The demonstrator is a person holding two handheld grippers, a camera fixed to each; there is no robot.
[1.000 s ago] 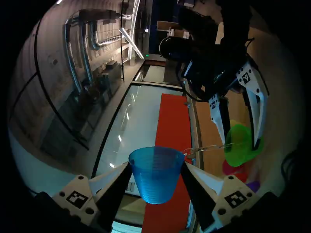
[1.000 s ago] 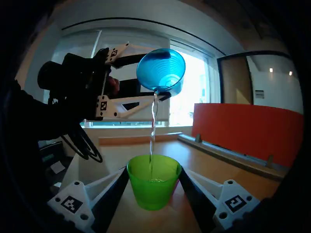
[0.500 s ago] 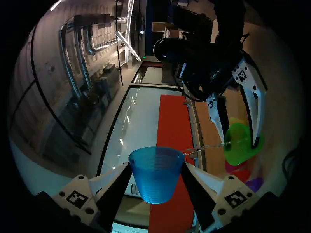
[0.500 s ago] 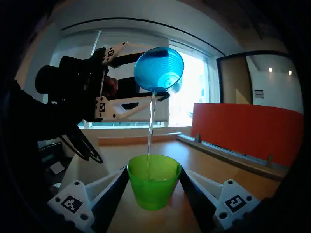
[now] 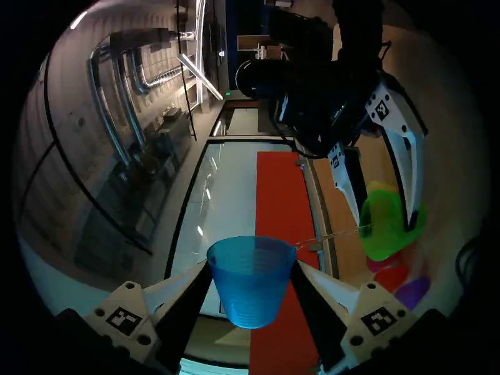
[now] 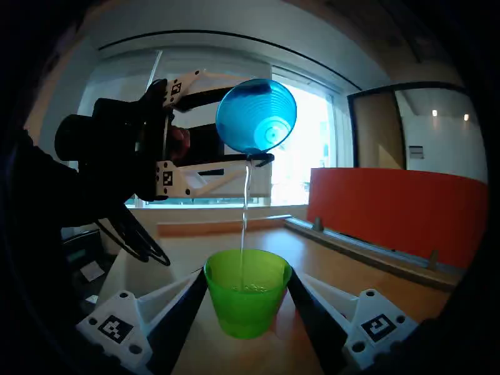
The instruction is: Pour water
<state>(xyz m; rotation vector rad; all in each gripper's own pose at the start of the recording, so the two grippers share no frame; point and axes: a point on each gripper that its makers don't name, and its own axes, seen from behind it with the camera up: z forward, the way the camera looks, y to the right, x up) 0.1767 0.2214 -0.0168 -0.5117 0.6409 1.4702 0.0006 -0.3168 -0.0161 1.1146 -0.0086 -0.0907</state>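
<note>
A: Largest first. What do we log for the setting?

B: In the right gripper view we note a light wooden tabletop (image 6: 350,262). A red-orange partition panel (image 6: 400,206) stands along its far right side, and a bright window (image 6: 306,162) lies behind.

A: Grippers next.

B: In its own view the left gripper (image 5: 250,278) has both fingers pressed on the sides of a translucent blue ribbed plastic cup (image 5: 251,284). The right gripper (image 6: 248,281) likewise pinches a translucent green plastic cup (image 6: 248,300) between its two fingers. Neither pair is spread beyond the width of its cup.

A: Where do the cups sit relative to each other?

B: In the right gripper view the blue cup is raised directly above the green one. It is tipped well over, with its mouth facing the camera and its lip at the bottom. The green cup stands upright, low over the tabletop. We cannot tell whether its base touches the wood.

A: And the water?

B: A thin stream of water (image 6: 244,212) drops from the blue cup's lower lip straight into the green cup's open mouth. We see some water lying inside the green cup where the stream lands. In the left gripper view the same stream appears as a fine line running from the blue rim across to the green cup.
</note>
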